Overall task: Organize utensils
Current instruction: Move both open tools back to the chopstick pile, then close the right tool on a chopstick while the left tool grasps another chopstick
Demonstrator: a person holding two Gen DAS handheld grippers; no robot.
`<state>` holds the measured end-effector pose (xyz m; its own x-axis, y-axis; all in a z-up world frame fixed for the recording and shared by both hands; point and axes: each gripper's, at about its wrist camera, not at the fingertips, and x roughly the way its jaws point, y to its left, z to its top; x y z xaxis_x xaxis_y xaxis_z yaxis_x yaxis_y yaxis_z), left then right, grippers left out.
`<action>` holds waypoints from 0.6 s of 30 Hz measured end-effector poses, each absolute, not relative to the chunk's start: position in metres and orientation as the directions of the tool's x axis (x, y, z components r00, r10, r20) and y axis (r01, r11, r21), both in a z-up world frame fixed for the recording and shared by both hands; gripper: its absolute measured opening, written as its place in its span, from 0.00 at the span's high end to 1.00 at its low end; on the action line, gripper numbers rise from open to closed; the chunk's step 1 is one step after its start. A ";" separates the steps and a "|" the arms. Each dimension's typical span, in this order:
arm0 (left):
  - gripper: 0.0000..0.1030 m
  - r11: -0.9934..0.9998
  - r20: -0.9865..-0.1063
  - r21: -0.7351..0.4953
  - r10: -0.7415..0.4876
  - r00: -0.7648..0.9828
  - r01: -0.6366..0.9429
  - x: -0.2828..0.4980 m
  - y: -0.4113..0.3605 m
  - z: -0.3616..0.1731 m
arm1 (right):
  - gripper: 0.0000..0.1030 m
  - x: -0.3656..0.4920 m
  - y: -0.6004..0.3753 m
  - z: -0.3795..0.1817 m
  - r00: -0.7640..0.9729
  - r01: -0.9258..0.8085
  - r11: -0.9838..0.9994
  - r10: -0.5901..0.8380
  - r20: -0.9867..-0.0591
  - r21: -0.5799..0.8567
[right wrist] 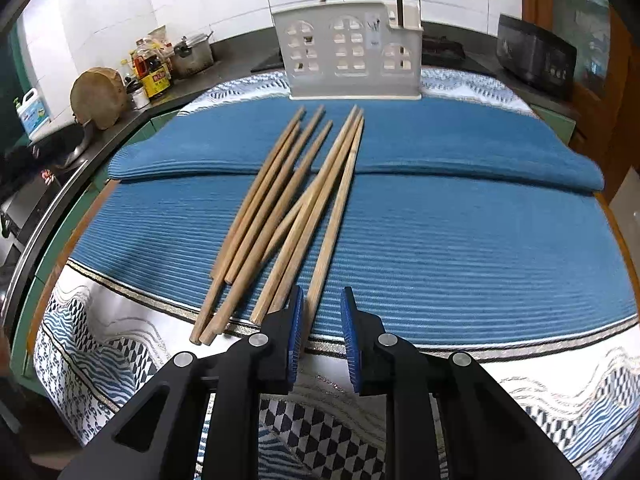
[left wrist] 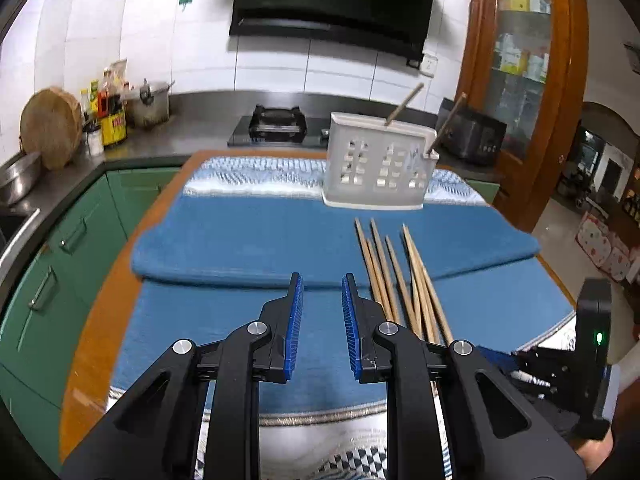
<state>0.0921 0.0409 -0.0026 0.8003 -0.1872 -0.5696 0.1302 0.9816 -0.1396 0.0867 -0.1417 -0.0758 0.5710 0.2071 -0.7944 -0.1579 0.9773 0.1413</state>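
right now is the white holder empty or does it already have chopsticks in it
Not empty. Two chopsticks stand in the white holder, sticking out of its top at a slant. The rest lie loose on the blue mat.

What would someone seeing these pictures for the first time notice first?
Most striking is the loose bundle of wooden chopsticks fanned across the blue mat in the middle of the table. Behind them stands a white slotted utensil holder at the mat's far edge, with two chopsticks already poking out of it. In the foreground, the open right gripper straddles the near end of the rightmost chopstick.
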 end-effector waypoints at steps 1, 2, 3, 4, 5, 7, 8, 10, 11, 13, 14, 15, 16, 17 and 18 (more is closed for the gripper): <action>0.81 0.981 -0.578 -0.142 -0.191 0.794 0.132 0.092 0.041 -0.007 | 0.82 0.087 -0.142 -0.077 0.569 -0.155 0.978 0.206 -0.796 0.142; 0.81 0.980 -0.585 -0.146 -0.195 0.787 0.134 0.091 0.040 -0.012 | 0.83 0.087 -0.141 -0.078 0.566 -0.152 0.978 0.204 -0.799 0.142; 0.81 0.979 -0.594 -0.154 -0.201 0.779 0.135 0.090 0.039 -0.017 | 0.83 0.088 -0.142 -0.079 0.564 -0.153 0.978 0.206 -0.800 0.144; 0.81 0.978 -0.599 -0.158 -0.206 0.774 0.138 0.090 0.038 -0.020 | 0.83 0.088 -0.141 -0.080 0.562 -0.149 0.978 0.208 -0.801 0.149; 0.81 0.976 -0.605 -0.162 -0.212 0.768 0.143 0.089 0.036 -0.024 | 0.83 0.089 -0.141 -0.080 0.559 -0.148 0.977 0.208 -0.802 0.151; 0.81 0.973 -0.621 -0.169 -0.228 0.750 0.155 0.086 0.030 -0.034 | 0.85 0.089 -0.139 -0.080 0.557 -0.148 0.977 0.212 -0.803 0.156; 0.81 0.972 -0.627 -0.171 -0.232 0.744 0.159 0.086 0.028 -0.037 | 0.85 0.090 -0.138 -0.081 0.556 -0.149 0.976 0.213 -0.804 0.156; 0.81 0.968 -0.646 -0.184 -0.248 0.722 0.168 0.086 0.023 -0.047 | 0.87 0.092 -0.136 -0.083 0.550 -0.153 0.977 0.211 -0.808 0.151; 0.81 0.966 -0.655 -0.192 -0.257 0.710 0.172 0.086 0.020 -0.052 | 0.87 0.092 -0.135 -0.083 0.550 -0.152 0.977 0.208 -0.809 0.147; 0.81 0.963 -0.669 -0.196 -0.268 0.693 0.184 0.087 0.013 -0.060 | 0.90 0.091 -0.135 -0.083 0.555 -0.150 0.979 0.197 -0.808 0.135; 0.81 0.963 -0.675 -0.195 -0.271 0.686 0.188 0.089 0.010 -0.062 | 0.90 0.091 -0.136 -0.082 0.560 -0.147 0.981 0.186 -0.808 0.124; 0.81 0.961 -0.684 -0.197 -0.276 0.676 0.194 0.091 0.006 -0.066 | 0.91 0.091 -0.137 -0.082 0.561 -0.146 0.982 0.183 -0.808 0.120; 0.81 0.959 -0.689 -0.200 -0.282 0.667 0.199 0.093 0.003 -0.068 | 0.91 0.090 -0.139 -0.082 0.561 -0.145 0.982 0.183 -0.808 0.122; 0.81 0.958 -0.696 -0.199 -0.285 0.659 0.205 0.095 -0.002 -0.071 | 0.91 0.090 -0.142 -0.082 0.562 -0.141 0.982 0.181 -0.807 0.123; 0.81 0.959 -0.701 -0.196 -0.284 0.655 0.206 0.097 -0.005 -0.073 | 0.91 0.090 -0.144 -0.082 0.565 -0.138 0.983 0.176 -0.806 0.119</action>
